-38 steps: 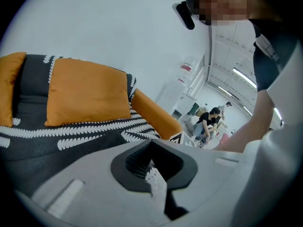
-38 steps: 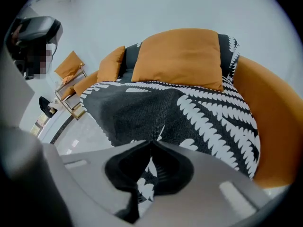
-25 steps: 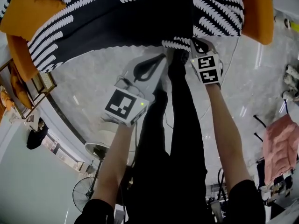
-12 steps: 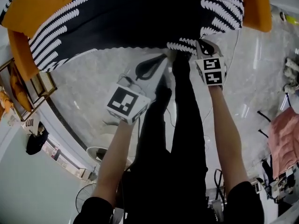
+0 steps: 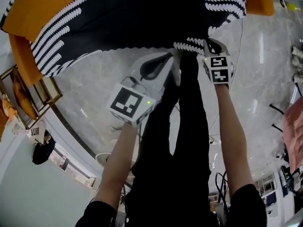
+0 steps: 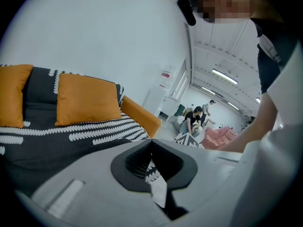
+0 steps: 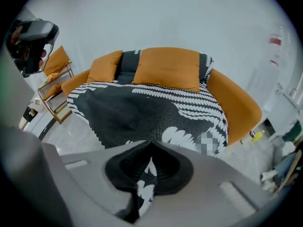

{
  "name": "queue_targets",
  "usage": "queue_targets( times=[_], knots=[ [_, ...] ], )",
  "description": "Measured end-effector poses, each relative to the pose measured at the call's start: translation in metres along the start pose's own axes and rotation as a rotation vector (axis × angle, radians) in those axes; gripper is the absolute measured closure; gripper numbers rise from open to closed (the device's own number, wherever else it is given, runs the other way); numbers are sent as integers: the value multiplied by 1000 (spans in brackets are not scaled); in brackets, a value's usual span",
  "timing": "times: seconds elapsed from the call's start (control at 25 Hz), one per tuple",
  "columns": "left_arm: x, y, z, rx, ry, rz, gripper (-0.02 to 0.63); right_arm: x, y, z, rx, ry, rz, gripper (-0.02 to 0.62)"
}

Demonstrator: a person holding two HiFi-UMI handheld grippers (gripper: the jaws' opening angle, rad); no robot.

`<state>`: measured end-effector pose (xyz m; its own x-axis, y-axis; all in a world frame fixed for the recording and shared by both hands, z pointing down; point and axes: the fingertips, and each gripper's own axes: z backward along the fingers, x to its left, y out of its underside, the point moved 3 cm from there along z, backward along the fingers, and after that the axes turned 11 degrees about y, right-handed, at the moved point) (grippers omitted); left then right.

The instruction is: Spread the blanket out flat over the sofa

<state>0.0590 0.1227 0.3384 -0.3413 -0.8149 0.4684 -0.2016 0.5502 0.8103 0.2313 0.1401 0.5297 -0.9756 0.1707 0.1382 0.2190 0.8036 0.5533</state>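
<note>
- Sofa (image 5: 21, 56): cut by the head view's top edge. Its seat is hidden under the blanket (image 5: 142, 18), whose far part runs off the same edge.
- Chair (image 5: 45, 91), left: cut by the picture's edge.
- Pink item (image 5: 295, 141), right: cut off, kind not tellable.
- Blanket strip in the right tongs (image 7: 150, 167): lower end hidden behind the tongs' body. Same in the left tongs (image 6: 152, 167).
- People (image 6: 195, 118), far: too small to tell what they do.
- Yellow item (image 7: 256, 136), by the sofa's right end: too small to name.
</note>
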Motion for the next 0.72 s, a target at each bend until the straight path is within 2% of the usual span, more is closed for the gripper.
queue_targets(
  times=[0.36,0.72],
  knots=[
    [0,27,-13,0,9,23,595,-7,49,-5,43,35,-10,583],
    [18,58,-52,34,12,22,594,-15,95,-51,89,13,34,583]
  ],
)
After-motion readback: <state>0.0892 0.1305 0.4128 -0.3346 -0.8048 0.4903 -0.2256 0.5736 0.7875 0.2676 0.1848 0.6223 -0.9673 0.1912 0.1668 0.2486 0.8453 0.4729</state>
